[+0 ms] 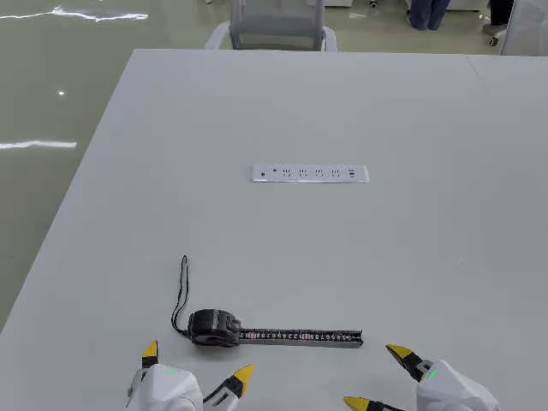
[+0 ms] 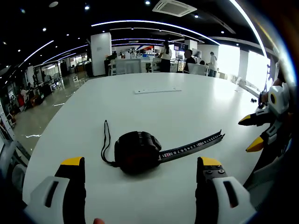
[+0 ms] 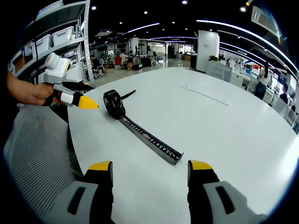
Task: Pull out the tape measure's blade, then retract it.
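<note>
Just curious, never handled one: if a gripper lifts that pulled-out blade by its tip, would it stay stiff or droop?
The blade lies straight on the table, so it probably holds some stiffness; being thin, it may sag. The chunky case likely stays put, anchoring it.

matt black rubbery tape measure, smooth matt white table, glossy floor

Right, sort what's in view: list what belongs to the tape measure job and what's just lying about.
Job: tape measure, its blade lying pulled out; left gripper and right gripper, both open.
Lying about: power strip; chair beyond the table.
</note>
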Motion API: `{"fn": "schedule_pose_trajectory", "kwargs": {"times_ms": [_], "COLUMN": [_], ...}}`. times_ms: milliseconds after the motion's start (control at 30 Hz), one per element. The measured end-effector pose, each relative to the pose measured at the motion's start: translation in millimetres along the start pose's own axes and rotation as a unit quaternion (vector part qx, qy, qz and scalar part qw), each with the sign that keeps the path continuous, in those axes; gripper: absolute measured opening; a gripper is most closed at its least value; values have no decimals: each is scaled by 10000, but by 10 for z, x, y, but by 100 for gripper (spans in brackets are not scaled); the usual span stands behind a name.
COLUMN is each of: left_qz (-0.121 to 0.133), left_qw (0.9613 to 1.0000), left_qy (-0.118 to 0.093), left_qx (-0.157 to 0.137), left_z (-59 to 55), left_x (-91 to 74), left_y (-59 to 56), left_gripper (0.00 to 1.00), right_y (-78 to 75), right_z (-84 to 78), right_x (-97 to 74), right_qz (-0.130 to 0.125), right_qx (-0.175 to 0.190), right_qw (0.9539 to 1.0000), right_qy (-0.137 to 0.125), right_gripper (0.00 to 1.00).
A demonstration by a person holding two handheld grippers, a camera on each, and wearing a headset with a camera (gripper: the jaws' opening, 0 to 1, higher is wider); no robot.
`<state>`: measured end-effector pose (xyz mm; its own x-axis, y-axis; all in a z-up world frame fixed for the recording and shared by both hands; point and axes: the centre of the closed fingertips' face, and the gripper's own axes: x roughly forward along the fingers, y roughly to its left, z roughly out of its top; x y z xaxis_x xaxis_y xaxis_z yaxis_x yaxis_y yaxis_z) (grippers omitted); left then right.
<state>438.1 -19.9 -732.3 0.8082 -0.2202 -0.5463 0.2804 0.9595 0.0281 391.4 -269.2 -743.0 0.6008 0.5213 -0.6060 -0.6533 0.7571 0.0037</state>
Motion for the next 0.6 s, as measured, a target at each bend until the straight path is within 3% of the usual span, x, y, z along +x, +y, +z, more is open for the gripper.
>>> {"fn": "schedule_pose_trajectory", "kwargs": {"times_ms": [367, 600], "left_qz": [91, 203], "left_qw": [9998, 9995], "left_qy": [-5, -1], "left_qx": [-197, -254], "left_z": [53, 50], "left_x": [188, 303], "left_y": [-52, -52], "left_gripper": [99, 96], "right_y": [-176, -237], "right_z": [7, -33], "right_x": [163, 263], "right_qz": [488, 1031], "right_qx": [-444, -966], "right_qw": [9978, 9899], "right_qy": [-4, 147], "right_gripper": [54, 47]}}
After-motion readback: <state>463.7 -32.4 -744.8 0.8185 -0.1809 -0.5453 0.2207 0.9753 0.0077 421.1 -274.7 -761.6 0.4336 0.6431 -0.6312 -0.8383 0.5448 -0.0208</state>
